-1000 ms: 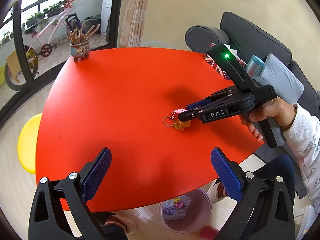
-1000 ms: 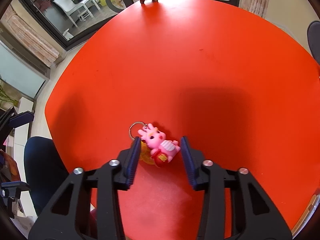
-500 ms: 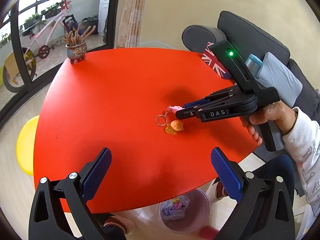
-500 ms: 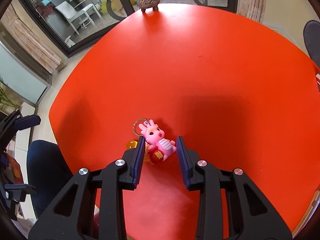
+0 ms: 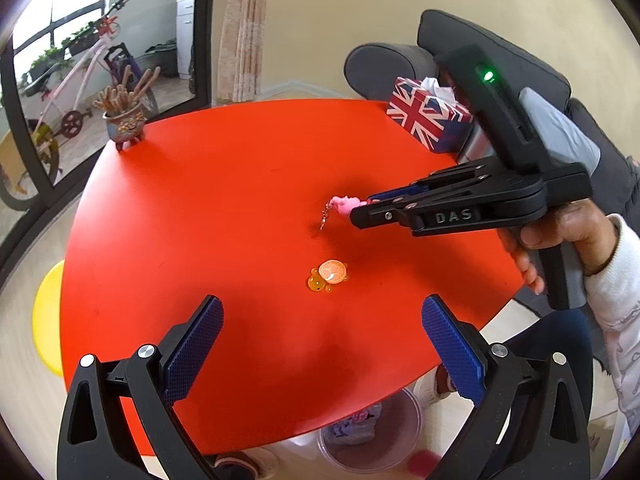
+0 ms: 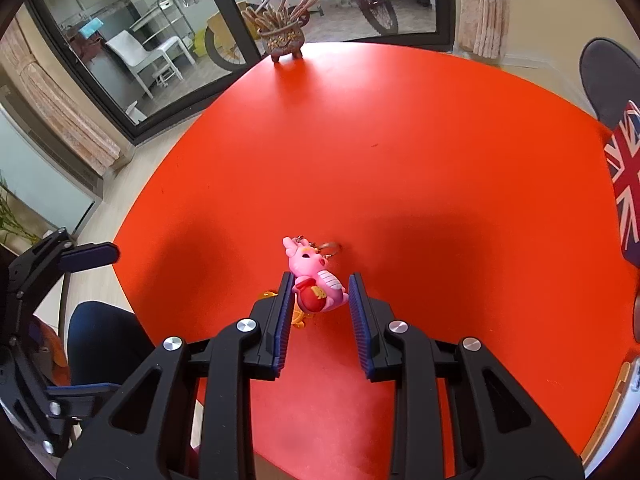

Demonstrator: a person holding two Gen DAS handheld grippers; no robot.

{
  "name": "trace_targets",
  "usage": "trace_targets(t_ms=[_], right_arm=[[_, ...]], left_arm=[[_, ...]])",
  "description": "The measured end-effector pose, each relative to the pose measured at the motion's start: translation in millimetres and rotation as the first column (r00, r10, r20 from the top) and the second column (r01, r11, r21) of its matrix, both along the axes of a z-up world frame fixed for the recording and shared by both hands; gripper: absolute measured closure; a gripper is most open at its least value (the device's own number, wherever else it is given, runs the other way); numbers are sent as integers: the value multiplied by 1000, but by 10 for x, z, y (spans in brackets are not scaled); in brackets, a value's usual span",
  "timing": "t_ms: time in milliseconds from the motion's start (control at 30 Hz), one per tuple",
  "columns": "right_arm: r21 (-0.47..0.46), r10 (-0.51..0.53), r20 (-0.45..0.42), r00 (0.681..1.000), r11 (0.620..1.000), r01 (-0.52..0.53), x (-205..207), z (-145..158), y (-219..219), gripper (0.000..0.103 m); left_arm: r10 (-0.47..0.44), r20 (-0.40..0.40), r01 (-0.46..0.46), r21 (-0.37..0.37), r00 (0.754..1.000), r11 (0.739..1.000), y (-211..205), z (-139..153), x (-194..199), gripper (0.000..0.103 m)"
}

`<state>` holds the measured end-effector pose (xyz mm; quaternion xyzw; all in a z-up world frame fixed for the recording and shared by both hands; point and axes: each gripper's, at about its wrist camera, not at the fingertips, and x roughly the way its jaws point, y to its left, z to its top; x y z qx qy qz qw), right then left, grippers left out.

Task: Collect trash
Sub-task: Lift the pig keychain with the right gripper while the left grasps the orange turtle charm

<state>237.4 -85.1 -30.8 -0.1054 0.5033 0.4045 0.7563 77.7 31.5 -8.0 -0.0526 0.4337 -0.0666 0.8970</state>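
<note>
While the round red table point(image 5: 240, 184) fills most of both views, a dark grey sofa point(image 5: 500, 60) stands behind its far right edge and a glass door point(image 6: 132, 52) with bicycles outside lies beyond its far side. On the floor below the near rim sits a clear bin point(image 5: 372, 436) with crumpled scraps inside. A tissue box point(image 5: 430, 120) printed with a Union Jack rests at the table's far right edge, and a small footed plant pot point(image 5: 124, 122) stands at the far left edge.

The right gripper point(image 6: 320, 292), held in a hand point(image 5: 560, 240) with a white sleeve, reaches in over the table from the right. Its jaws are closing, and the pink dragon keychain point(image 6: 316, 280) sits between the blue pads: the left pad touches its red belly, while on the right side I cannot tell whether the pad presses on it. In the left wrist view the keychain hangs clear of the tabletop, its chain and ring point(image 5: 326, 216) dangling below the gripper's tips.

The left gripper point(image 5: 320, 340) hovers over the near part of the table with its fingers point(image 5: 192, 352) spread wide and nothing between them. Just beyond it, an orange turtle charm point(image 5: 330, 274) lies flat on the table, apart from the lifted keychain.
</note>
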Motion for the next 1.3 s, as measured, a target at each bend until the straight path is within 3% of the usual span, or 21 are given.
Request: trace_targets(t_ms=[667,967,1233,1300], right_arm=[[28,-82,19,996,996,82,81,162,-326,77],[28,-109,26,994,994,109,97,165,-468,77],[32,-124,27,992,992,124,115,184,-562,77],[32,-126,28,992,992,125,101,200,-572,77]], left_arm=[[-65,-141,75,65,988,995,-203,-363,655,7],[-54,-300,84,88,952,993,-258,-637,960,7],[-12,-372,40,67,928,997,-283,-780,1069,8],[-9,-380,38,70,925,997,-294,-785,1082,15]])
